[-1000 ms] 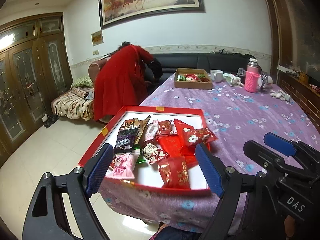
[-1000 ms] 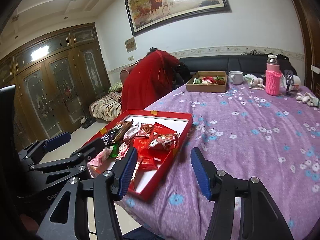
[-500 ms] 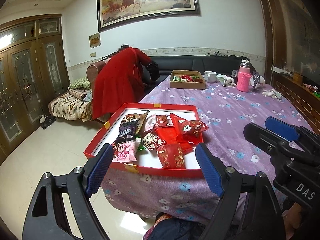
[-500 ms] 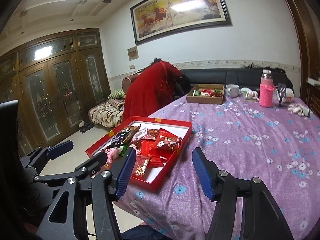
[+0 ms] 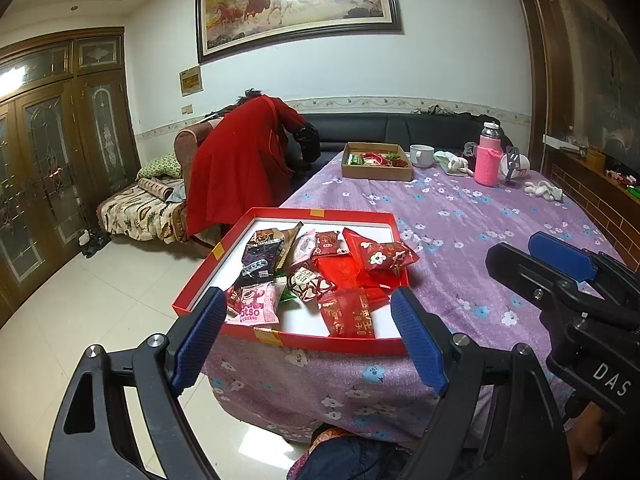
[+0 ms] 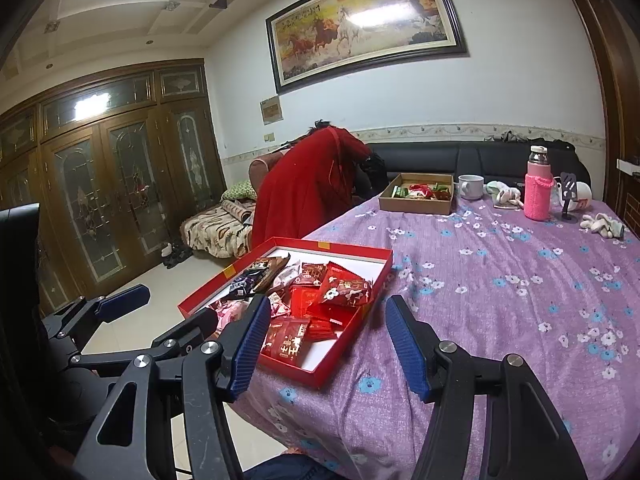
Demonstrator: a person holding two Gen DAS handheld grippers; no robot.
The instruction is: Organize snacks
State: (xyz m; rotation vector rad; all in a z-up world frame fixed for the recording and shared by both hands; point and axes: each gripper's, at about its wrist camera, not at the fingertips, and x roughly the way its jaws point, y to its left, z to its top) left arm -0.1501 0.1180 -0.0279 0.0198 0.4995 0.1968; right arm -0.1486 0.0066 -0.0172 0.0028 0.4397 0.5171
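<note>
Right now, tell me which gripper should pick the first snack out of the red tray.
Left. The left gripper faces the red tray squarely, open, framing the snack packets. The right gripper sits beside the tray's corner.

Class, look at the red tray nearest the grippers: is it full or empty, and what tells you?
Partly full. The red tray holds a loose pile of snack packets, yet bare white floor shows along its far edge and near corners.

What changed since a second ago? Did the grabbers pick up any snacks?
No. Both the left gripper and the right gripper pulled back from the red tray, so it looks farther away. Nothing was grabbed or dropped. The snacks lie as before.
</note>
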